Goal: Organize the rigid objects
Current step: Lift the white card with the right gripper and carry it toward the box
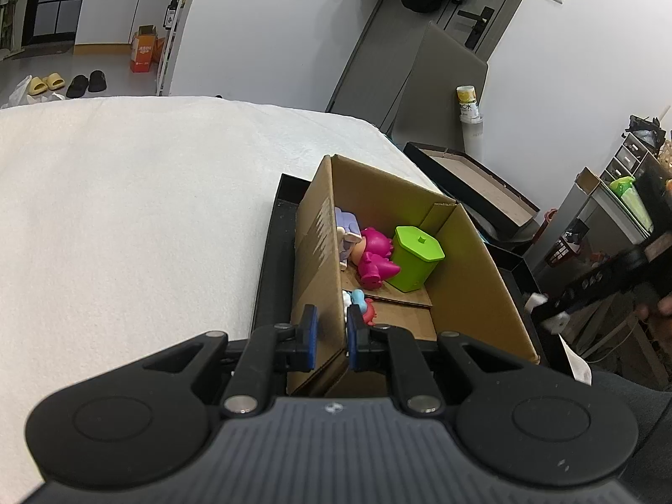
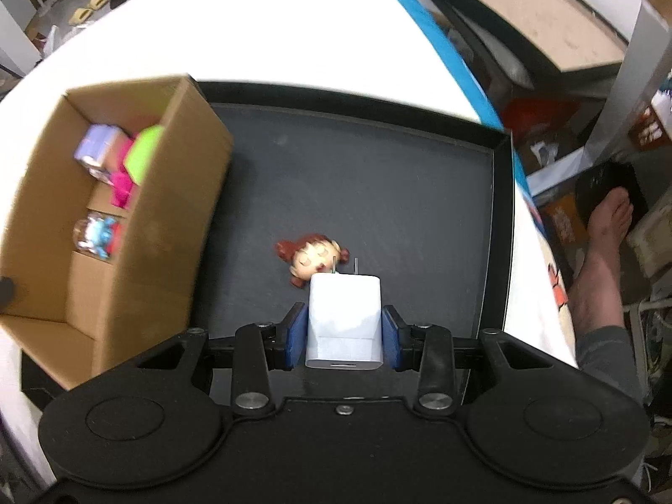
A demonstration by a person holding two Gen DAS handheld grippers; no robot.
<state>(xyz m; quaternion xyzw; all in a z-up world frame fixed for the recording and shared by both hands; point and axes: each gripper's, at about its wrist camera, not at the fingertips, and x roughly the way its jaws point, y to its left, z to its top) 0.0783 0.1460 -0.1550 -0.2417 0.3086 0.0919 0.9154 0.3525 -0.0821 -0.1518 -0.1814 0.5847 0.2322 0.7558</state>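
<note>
My left gripper (image 1: 331, 338) is shut on the near left wall of the cardboard box (image 1: 319, 252), one blue pad on each side. Inside the box lie a green lidded container (image 1: 416, 257), a magenta figure (image 1: 374, 258), a lilac toy (image 1: 346, 227) and a small blue and red figure (image 1: 361, 300). My right gripper (image 2: 343, 332) is shut on a white charger plug (image 2: 344, 319), prongs pointing away, held above the black tray (image 2: 378, 176). A brown-haired doll head (image 2: 313, 258) lies on the tray just beyond the plug. The cardboard box (image 2: 168, 218) stands at the tray's left.
The tray rests on a white-covered bed (image 1: 126, 210). Another black tray (image 1: 474, 185) and shelves with clutter (image 1: 621, 193) stand to the right. A person's bare foot (image 2: 605, 227) is beside the bed at the right. Slippers (image 1: 46, 83) lie on the far floor.
</note>
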